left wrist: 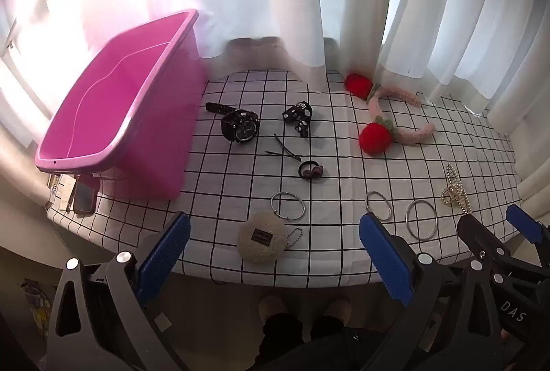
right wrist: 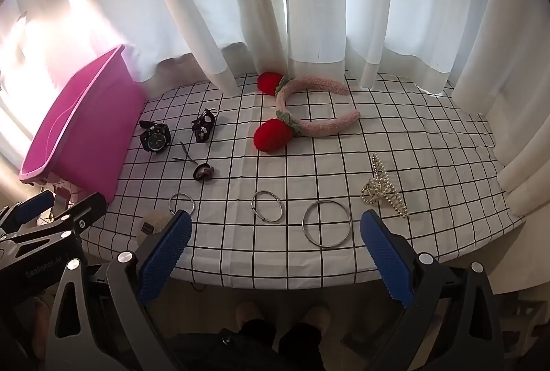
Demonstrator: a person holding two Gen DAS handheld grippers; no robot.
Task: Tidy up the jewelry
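Jaws wide, level before the table point(left wrist: 343, 268).

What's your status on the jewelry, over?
Left gripper and right gripper open, empty. Pink plastic bin empty; black wristwatch, silver bangles on checked cloth. Nothing blocking.

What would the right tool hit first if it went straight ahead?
Probably the big ring, which lies just ahead between the open right tool's fingers; the tool looks above table height, so depth is uncertain.
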